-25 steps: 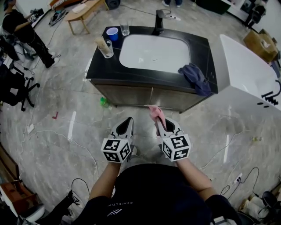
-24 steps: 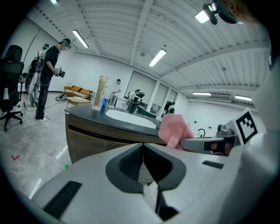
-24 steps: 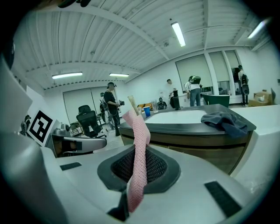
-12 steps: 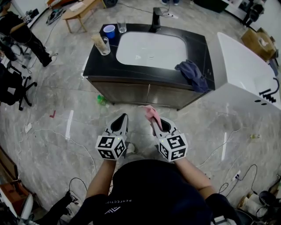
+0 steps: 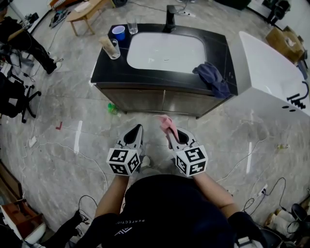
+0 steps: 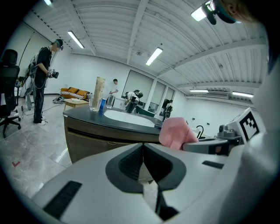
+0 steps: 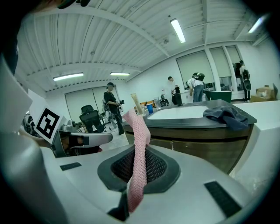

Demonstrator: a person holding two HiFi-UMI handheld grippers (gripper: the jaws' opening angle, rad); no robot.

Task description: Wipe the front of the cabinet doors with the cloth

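Observation:
A pink cloth (image 5: 167, 124) sticks up from my right gripper (image 5: 175, 137), whose jaws are shut on it; the right gripper view shows the cloth (image 7: 138, 153) pinched between the jaws and standing upright. My left gripper (image 5: 136, 134) is shut with nothing in it and sits beside the right one. Both hover over the floor a short way in front of the cabinet doors (image 5: 155, 101), two brown doors under the black vanity top (image 5: 101, 65). In the left gripper view the doors (image 6: 94, 142) are ahead and the pink cloth (image 6: 175, 133) shows at right.
The vanity holds a white basin (image 5: 167, 51), a dark blue rag (image 5: 211, 80), a glass (image 5: 113, 49), a blue cup (image 5: 117, 32) and a black tap (image 5: 171, 14). A white bathtub (image 5: 273, 72) stands at right. A green object (image 5: 112, 109) lies by the cabinet's left foot. Cables cross the floor.
The view has shifted slightly; both grippers stay side by side in front of the cabinet, the right one still holding the pink cloth.

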